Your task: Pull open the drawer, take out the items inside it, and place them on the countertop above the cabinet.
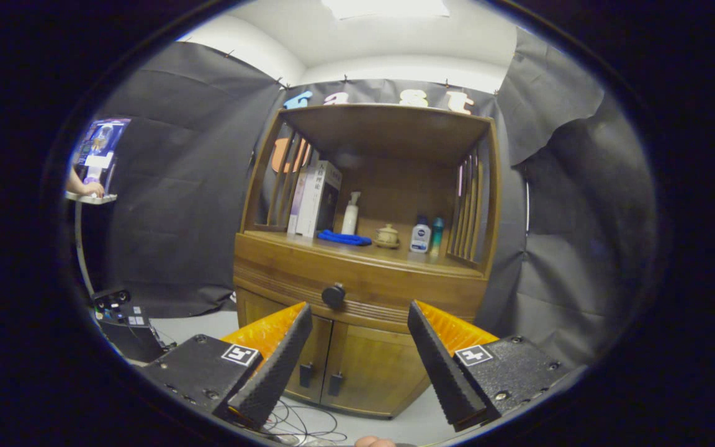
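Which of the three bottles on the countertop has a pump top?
The tall white bottle beside the boxes; the other two, right of the small pot, have plain caps.

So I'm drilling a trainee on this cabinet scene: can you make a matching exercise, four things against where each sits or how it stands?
Things:
1. drawer knob
2. blue cloth
3. boxes
4. gripper

Places or states:
A. upright at the countertop's left end
B. open, short of the cabinet
C. lying flat between the boxes and a small lidded pot
D. on the shut drawer's front, beyond the fingers

Pairs: 1-D, 2-C, 3-A, 4-B
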{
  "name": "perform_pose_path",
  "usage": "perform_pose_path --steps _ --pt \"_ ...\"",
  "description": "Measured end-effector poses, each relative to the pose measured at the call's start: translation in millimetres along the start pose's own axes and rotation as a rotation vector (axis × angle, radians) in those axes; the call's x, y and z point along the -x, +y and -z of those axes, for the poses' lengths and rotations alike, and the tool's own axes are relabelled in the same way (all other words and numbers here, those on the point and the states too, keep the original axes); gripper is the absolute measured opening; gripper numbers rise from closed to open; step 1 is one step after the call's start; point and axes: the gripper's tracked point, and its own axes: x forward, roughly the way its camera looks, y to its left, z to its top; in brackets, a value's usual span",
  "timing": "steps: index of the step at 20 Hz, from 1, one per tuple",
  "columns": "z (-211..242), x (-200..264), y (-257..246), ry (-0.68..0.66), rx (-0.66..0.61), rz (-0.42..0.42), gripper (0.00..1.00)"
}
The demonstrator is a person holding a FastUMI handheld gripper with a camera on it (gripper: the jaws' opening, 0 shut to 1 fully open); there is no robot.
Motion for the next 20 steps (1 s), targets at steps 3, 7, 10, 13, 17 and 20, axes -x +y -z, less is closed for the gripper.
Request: perform_pose_path --steps 3,7,10,13,17,20 --pt "-6.1 -37.7 12.4 0.011 -0.028 0.014 1.0" --pt "8.3 -87.0 22.8 0.085 -0.08 0.038 1.0" --pt "33.9 -124.7 26.2 0.157 -0.117 0.076 1.0" --pt "49.2 -153.6 30.5 0.199 -0.1 0.092 1.0" --pt "62.1 -173.1 41.8 0.252 -0.11 0.085 0.96" --pt "68.7 -181.3 41.6 0.273 -0.095 0.111 0.77"
